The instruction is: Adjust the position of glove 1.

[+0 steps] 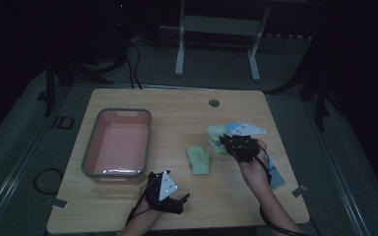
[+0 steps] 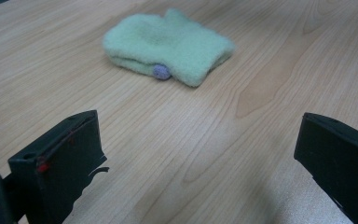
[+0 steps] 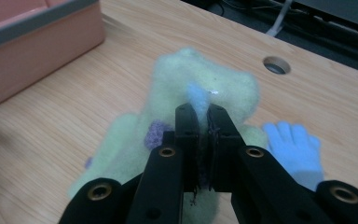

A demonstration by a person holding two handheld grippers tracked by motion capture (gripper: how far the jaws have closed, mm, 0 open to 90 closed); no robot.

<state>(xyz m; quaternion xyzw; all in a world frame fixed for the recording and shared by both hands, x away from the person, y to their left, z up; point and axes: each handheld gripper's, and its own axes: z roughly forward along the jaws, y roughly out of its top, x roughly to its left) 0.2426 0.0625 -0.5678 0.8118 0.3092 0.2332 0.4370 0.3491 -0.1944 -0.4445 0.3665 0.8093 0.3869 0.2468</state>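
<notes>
Mitten pinched in the right gripper (image 3: 199,122), second mitten lying loose on the table (image 1: 128,209).
Right fingers are clamped narrow on a pale green mitten (image 3: 200,84), beside a blue glove (image 3: 296,147); left gripper (image 2: 196,154) fingers stand wide, the other green mitten (image 2: 168,44) lying ahead.

**Fleece, wood grain and matt black**

The green mitten (image 3: 200,88) pinched in the jaws of my right gripper (image 3: 199,116) is fuzzy fleece, soft and napped, with a small purple woolly patch. Its twin, the second green mitten (image 2: 168,44), looks the same pile, matt all over. The blue glove (image 3: 293,147) beside it is a finer knit. My worktop (image 2: 214,140) is pale wood-grain laminate, smooth with a slight sheen. The pink tub (image 1: 118,145) is smooth plastic with a grey rim. My left gripper (image 2: 196,158) has matt black plastic jaws.
</notes>
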